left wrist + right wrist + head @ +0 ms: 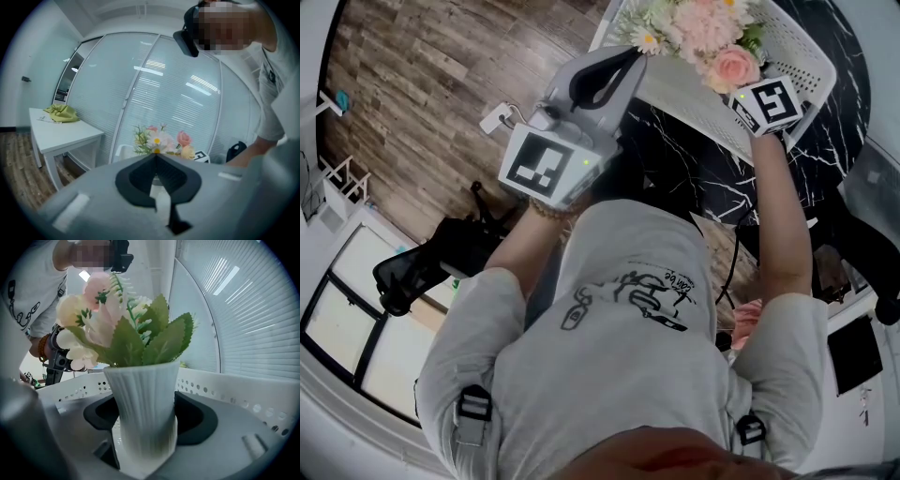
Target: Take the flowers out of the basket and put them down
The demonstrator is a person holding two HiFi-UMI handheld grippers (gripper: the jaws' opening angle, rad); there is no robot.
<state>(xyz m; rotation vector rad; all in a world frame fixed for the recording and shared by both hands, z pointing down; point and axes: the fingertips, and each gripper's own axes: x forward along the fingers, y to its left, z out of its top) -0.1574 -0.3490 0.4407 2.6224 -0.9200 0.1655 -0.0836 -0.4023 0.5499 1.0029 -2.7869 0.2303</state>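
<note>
The right hand-held gripper (149, 414) reaches into the white perforated basket (802, 66) and has the ribbed white vase (143, 394) between its jaws. In the right gripper view both black pads (197, 418) lie against the vase's sides, so it is clamped on the vase. Its marker cube (766, 103) shows in the head view just beside the blooms. The flowers (703, 28), pink and cream with daisies and green leaves, rise out of the vase's mouth. They stand over the near part of the basket, and the basket's dotted wall (225, 394) runs close behind the vase. The vase's foot is hidden by the gripper body, so it cannot be told whether it rests on the basket floor or hangs just clear of it.

The basket sits on a round black marbled bench (848, 122).

The left hand-held gripper (155, 157) is held level on the near side of the basket, apart from it and pointing toward the flowers. Its jaws are together at the tip with nothing between them. Its marker cube (546, 164) faces up toward the head camera.

In the left gripper view a white bench (65, 136) stands off to the left by the glass wall with a crumpled green cloth (61, 113) on it. The floor (412, 66) is wood plank.
</note>
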